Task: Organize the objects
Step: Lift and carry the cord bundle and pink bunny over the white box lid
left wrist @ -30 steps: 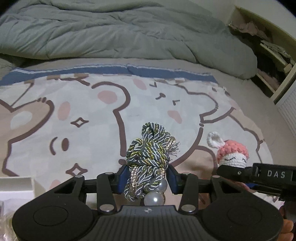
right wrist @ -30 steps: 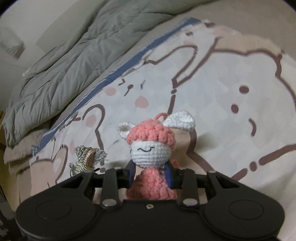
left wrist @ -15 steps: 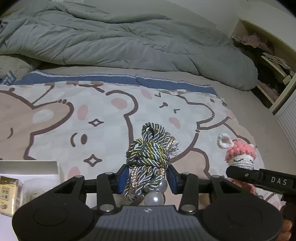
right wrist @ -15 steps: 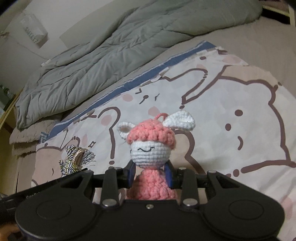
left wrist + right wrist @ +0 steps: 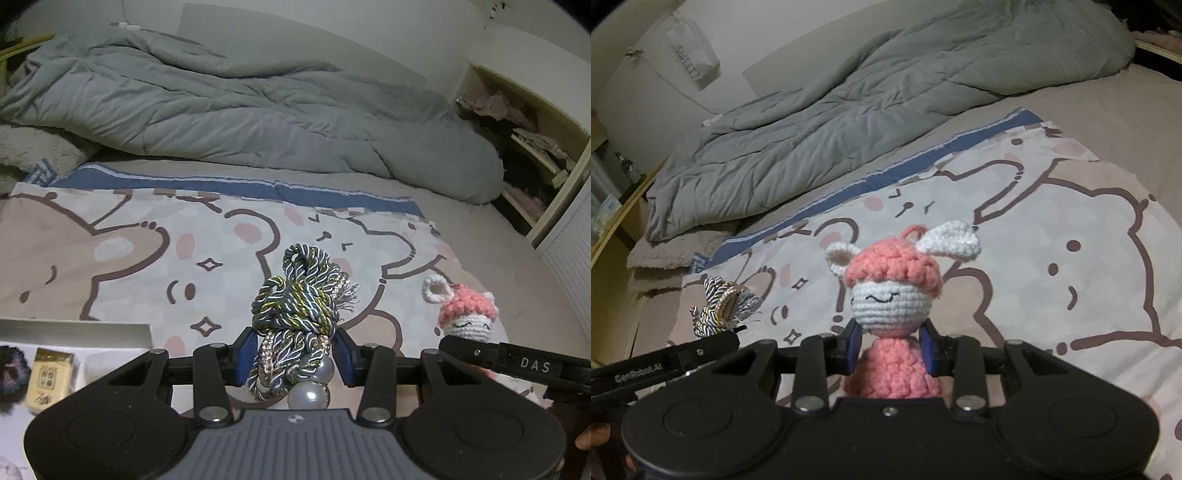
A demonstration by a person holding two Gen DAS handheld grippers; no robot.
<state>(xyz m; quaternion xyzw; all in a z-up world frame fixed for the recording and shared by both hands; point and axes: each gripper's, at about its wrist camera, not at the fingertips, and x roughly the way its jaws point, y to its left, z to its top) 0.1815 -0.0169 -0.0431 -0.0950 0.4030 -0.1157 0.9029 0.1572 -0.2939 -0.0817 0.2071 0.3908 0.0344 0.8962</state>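
Left tool (image 5: pixel 295 356) clamped on a knotted bundle of grey-gold twisted cord (image 5: pixel 301 299), pearl beads (image 5: pixel 309 393) hanging at its base; right tool (image 5: pixel 890 354) pinched on the pink body of a crocheted bunny doll (image 5: pixel 892 288), head upright above the blue pads. Both carried above the bear-print blanket (image 5: pixel 147 258). Best done by keeping each grip firm and level, since the cord is loose and could slide out between the pads, and by bringing the cord toward the white box (image 5: pixel 74 328) at 8 o'clock in the left view, lowering inside the wall before letting go. Already in that box: a yellow packet (image 5: pixel 48 376) and a dark scrunchie-like thing (image 5: pixel 11 373), so aim for a bare patch. Right tool's bar close at 3 o'clock of the left one; worth keeping apart when swinging. Ahead, open blanket, then the rumpled grey duvet (image 5: pixel 240 110) at 12 o'clock, shelf niche (image 5: pixel 528 147) at 2 o'clock.
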